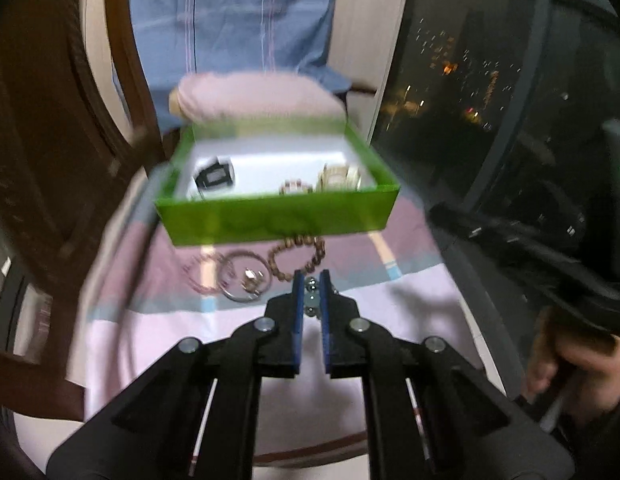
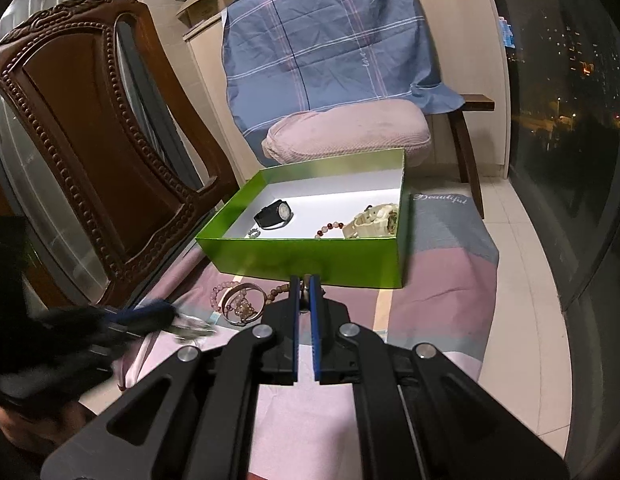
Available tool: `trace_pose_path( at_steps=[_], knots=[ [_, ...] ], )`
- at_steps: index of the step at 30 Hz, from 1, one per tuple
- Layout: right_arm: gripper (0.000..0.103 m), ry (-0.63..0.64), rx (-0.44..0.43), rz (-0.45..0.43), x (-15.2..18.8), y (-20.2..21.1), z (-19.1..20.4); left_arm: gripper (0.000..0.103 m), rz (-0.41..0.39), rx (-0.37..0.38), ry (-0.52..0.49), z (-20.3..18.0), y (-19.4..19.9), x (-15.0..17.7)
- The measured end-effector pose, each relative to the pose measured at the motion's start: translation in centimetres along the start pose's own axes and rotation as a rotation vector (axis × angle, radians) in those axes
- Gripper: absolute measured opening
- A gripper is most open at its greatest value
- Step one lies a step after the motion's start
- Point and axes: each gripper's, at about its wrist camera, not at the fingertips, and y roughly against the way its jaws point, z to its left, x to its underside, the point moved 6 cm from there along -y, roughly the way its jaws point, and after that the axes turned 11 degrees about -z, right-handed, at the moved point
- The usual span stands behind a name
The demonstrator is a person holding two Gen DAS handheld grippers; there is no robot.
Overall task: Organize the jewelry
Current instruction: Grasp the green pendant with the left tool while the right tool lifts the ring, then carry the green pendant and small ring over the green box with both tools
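Both grippers (image 1: 311,280) (image 2: 306,284) over striped pink cloth (image 2: 441,280), night window (image 2: 569,92) alongside.

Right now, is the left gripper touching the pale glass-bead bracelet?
Touching. The left wrist view shows the left gripper shut on the pale bead bracelet, its beads pinched between the blue pads.

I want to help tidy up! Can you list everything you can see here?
box: one, green, on the cloth
watches: two, black and cream, in box
red bead bracelet: one, in box
loose bracelets: several, pink, brown, metal, before the box
pale bead bracelet: one, in left tongs
cloth: one, pink-grey, under everything
chair: one, brown wood, left
cushion: one, pink, behind box
left tongs: shut on beads
right tongs: shut
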Motion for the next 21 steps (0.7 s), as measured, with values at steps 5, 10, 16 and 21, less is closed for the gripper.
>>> trace_pose_path(
  at_steps=[5, 10, 16, 21],
  knots=[
    [0.005, 0.017, -0.003, -0.007, 0.1, 0.1, 0.8, 0.008, -0.087, -0.031, -0.018, 2.1, 1.9, -0.8],
    [0.005, 0.050, -0.002, 0.002, 0.8, -0.1, 1.8, 0.008, -0.044, -0.085, 0.052, 4.9, -0.2, 0.9],
    [0.005, 0.061, 0.004, 0.023, 1.5, -0.7, 2.3, 0.008, -0.007, -0.109, 0.075, 5.5, -1.3, 1.5],
    [0.005, 0.069, -0.003, 0.022, 1.6, -0.6, 2.6, 0.008, -0.008, -0.117, 0.070, 5.5, -1.1, 1.7]
  ],
)
